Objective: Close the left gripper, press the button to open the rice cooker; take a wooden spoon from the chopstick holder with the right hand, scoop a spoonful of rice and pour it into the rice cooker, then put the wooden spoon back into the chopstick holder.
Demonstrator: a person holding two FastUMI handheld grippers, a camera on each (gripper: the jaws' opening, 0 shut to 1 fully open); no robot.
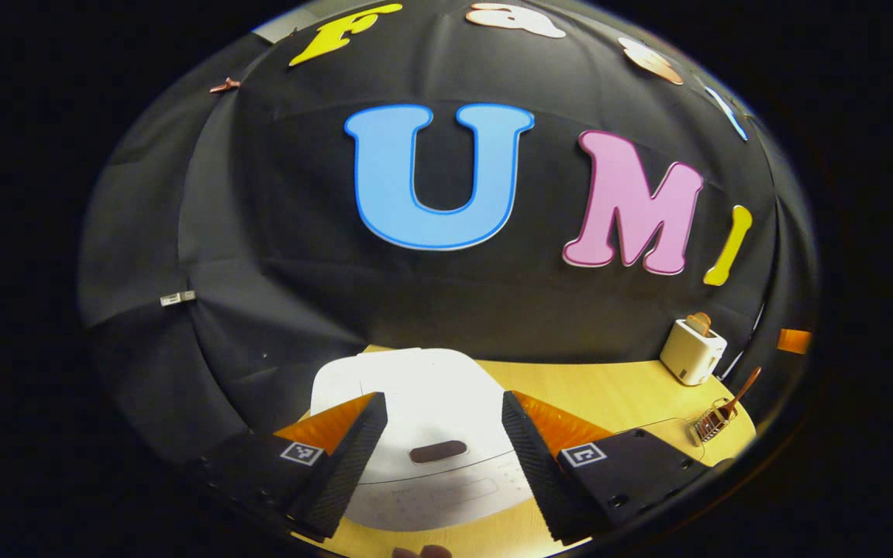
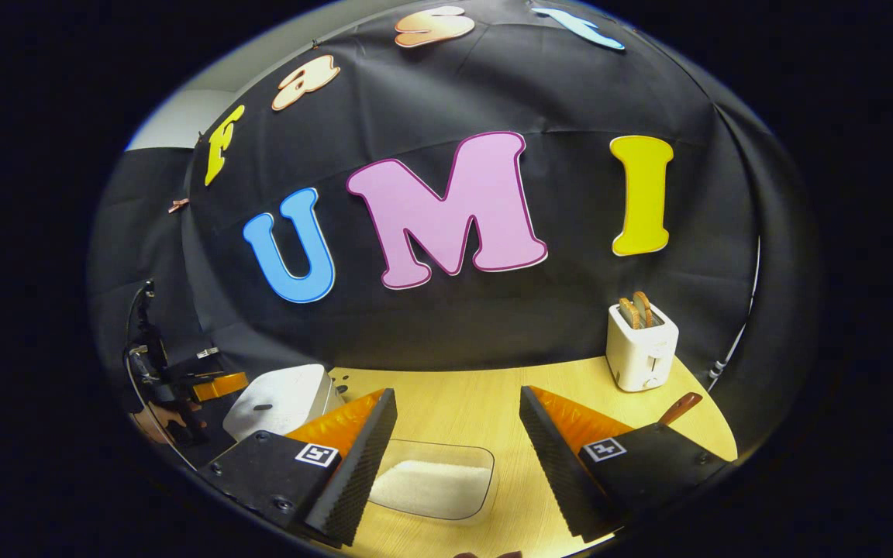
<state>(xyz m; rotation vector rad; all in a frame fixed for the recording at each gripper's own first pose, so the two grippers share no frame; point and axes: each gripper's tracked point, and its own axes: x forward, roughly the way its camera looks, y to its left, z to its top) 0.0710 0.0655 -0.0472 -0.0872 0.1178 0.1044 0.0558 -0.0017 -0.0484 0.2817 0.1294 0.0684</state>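
Note:
In the left gripper view my left gripper [image 1: 443,457] stands open just above the white rice cooker [image 1: 423,387], whose lid is down. Its dark oval button [image 1: 438,451] lies between the two fingers. At the far right a wooden spoon [image 1: 743,391] leans in a wire chopstick holder [image 1: 714,422]. In the right gripper view my right gripper [image 2: 458,465] is open over a clear tray of white rice [image 2: 435,484] on the table. The rice cooker [image 2: 280,399] sits to its left, and the spoon's handle [image 2: 679,408] pokes up behind the right finger. The left gripper [image 2: 210,384] shows far left.
A white toaster [image 2: 642,349] with bread slices in it stands at the back right of the wooden table [image 2: 462,407]; it appears as a toaster [image 1: 693,350] in the left gripper view too. The black cloth wall closes the back. A hand [image 2: 163,422] holds the far gripper.

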